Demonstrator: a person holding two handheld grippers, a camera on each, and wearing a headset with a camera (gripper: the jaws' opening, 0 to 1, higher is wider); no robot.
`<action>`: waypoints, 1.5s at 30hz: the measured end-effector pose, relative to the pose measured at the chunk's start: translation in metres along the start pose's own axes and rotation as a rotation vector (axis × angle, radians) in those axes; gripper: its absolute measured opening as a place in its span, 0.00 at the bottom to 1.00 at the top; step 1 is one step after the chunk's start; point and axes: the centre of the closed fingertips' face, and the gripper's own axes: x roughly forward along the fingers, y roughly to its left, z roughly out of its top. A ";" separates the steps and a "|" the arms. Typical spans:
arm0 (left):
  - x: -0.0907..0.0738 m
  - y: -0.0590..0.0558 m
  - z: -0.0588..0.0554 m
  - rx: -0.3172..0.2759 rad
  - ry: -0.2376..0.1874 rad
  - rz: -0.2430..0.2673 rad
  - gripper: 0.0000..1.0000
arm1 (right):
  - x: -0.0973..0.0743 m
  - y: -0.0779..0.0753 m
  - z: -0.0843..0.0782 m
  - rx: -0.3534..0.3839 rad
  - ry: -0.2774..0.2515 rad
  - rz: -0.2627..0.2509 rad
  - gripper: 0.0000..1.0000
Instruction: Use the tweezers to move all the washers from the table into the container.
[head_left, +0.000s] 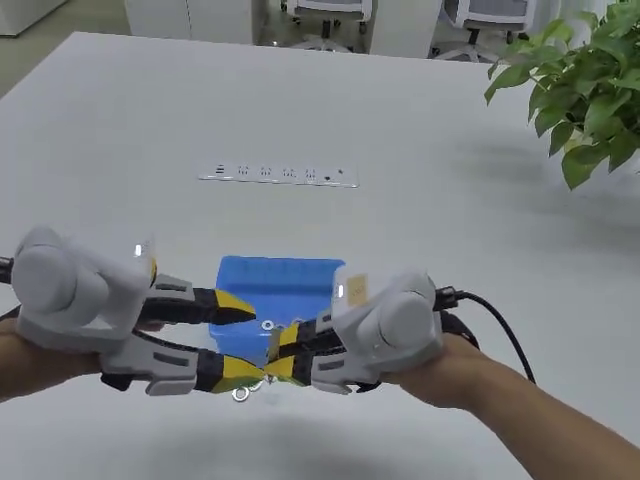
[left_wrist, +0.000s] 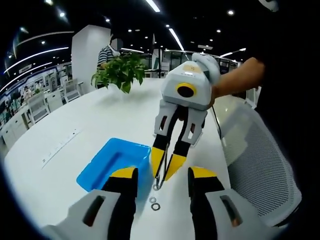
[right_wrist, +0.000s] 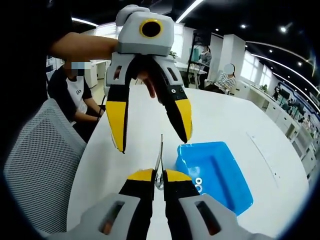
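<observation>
Two washers (left_wrist: 154, 203) lie side by side on the white table (head_left: 400, 150), just outside the near corner of the blue container (left_wrist: 107, 167). In the head view one of them shows as a small ring (head_left: 240, 394) on the tabletop right below the two grippers. The tweezers (left_wrist: 159, 177) point down toward this pair, their tips close above it; I cannot tell whether they touch a washer. Inside the container, in the right gripper view, two further washers (right_wrist: 199, 184) rest on its floor near the end closest to the grippers.

The right gripper (right_wrist: 157, 175) has its yellow-tipped jaws pressed together on the tweezers, which stick out forward between them as a thin metal strip. Facing it from the opposite side, the left gripper (left_wrist: 162, 175) has its jaws spread wide with nothing between them, one on each side of the tweezers' tips.

In the head view both grippers meet in front of the container, each in a hand. Farther back, a power strip (head_left: 278, 174) is set flush in the table, and a green plant (head_left: 590, 80) stands at the far right corner. A mesh chair (right_wrist: 40, 150) stands beside the table.
</observation>
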 end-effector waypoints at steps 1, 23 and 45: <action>-0.002 0.000 -0.001 -0.010 -0.003 0.005 0.48 | -0.001 -0.001 0.001 0.005 0.000 -0.002 0.07; -0.015 0.003 -0.009 -0.086 -0.055 0.114 0.89 | -0.033 -0.028 0.017 0.009 -0.018 -0.041 0.07; -0.018 0.014 -0.010 -0.099 -0.061 0.146 0.99 | -0.023 -0.065 0.003 -0.011 -0.005 -0.067 0.08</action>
